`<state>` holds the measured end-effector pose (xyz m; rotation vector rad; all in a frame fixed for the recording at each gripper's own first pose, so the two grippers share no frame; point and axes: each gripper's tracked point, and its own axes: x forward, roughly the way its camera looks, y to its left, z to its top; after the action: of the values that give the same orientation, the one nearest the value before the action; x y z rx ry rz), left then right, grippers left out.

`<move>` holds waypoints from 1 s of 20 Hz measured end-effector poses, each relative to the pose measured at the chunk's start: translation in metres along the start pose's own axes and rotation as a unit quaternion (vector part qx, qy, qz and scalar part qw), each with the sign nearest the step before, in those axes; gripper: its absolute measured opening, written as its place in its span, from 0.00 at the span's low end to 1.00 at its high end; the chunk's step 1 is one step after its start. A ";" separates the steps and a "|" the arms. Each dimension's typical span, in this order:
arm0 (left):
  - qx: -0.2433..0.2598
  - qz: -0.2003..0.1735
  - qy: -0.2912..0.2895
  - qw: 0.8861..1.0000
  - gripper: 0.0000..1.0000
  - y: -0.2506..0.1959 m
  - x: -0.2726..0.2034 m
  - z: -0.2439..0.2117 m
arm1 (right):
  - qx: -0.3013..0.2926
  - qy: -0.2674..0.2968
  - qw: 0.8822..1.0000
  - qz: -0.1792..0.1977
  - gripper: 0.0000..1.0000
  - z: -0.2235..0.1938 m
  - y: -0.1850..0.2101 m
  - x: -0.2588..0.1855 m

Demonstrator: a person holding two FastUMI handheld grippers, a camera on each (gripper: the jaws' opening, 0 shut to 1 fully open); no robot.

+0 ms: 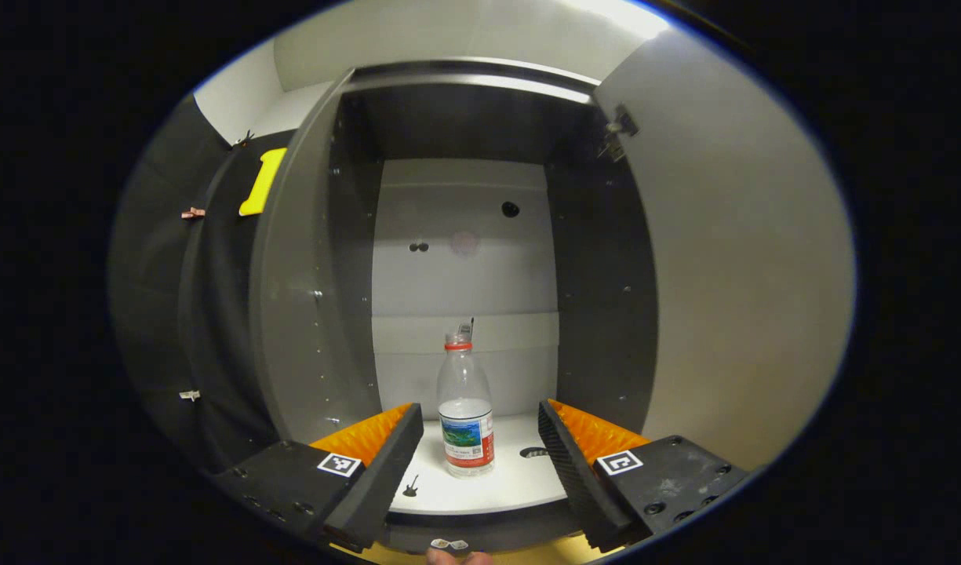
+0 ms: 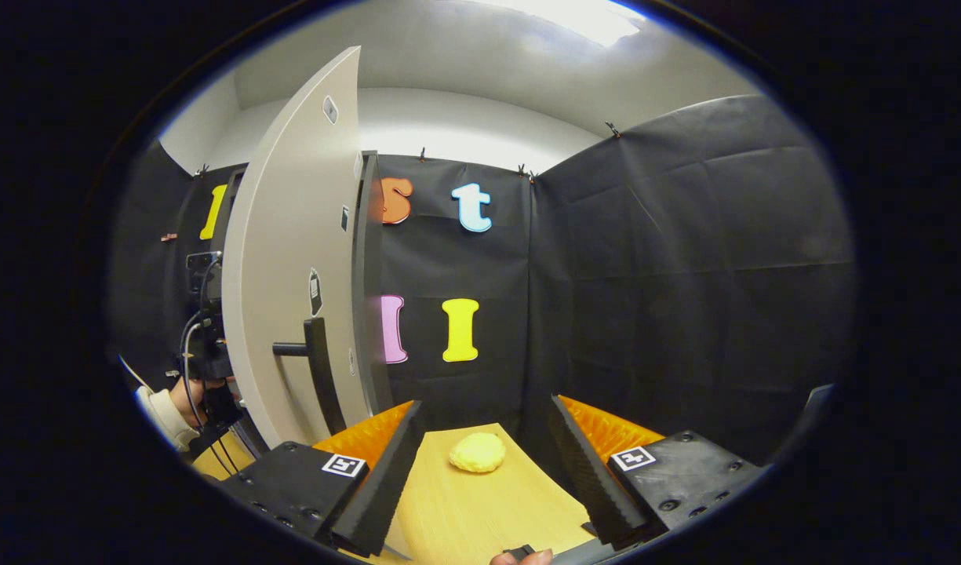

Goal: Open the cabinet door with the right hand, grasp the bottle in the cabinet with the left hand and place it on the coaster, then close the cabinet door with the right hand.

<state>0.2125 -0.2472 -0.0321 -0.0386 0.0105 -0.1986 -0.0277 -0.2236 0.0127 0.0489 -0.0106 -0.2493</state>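
Standing upright inside the open cabinet (image 1: 598,259): one bottle (image 1: 465,416).

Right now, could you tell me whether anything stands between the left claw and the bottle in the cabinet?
Nothing visible does. The door is swung open to the side, and the bottle stands upright, alone on the cabinet floor, straight ahead between the open fingers of the left claw.
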 end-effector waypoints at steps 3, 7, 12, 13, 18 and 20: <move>-0.002 0.011 0.021 1.000 0.93 0.009 0.041 -0.025 | 0.002 -0.001 1.000 -0.012 0.97 -0.002 -0.011 0.004; -0.006 0.031 0.038 0.999 0.93 0.020 0.082 -0.052 | -0.003 0.001 1.000 -0.029 0.97 -0.004 -0.021 0.008; 0.007 0.038 0.037 0.999 0.93 0.022 0.114 -0.064 | -0.019 0.004 0.999 -0.036 0.97 -0.006 -0.020 0.013; 0.010 0.043 0.035 0.998 0.93 0.023 0.119 -0.064 | -0.021 0.006 0.999 -0.036 0.98 -0.007 -0.020 0.014; 0.003 0.041 0.043 0.998 0.79 0.024 0.121 -0.067 | -0.028 0.006 0.999 -0.036 0.97 -0.007 -0.017 0.013; 0.005 0.042 0.045 0.998 0.77 0.030 0.111 -0.065 | -0.024 0.006 0.999 -0.032 0.98 -0.006 -0.015 0.012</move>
<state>0.3266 -0.2419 -0.0988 -0.0187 0.1004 -0.1157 -0.0200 -0.2404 0.0060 0.0019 0.0082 -0.3131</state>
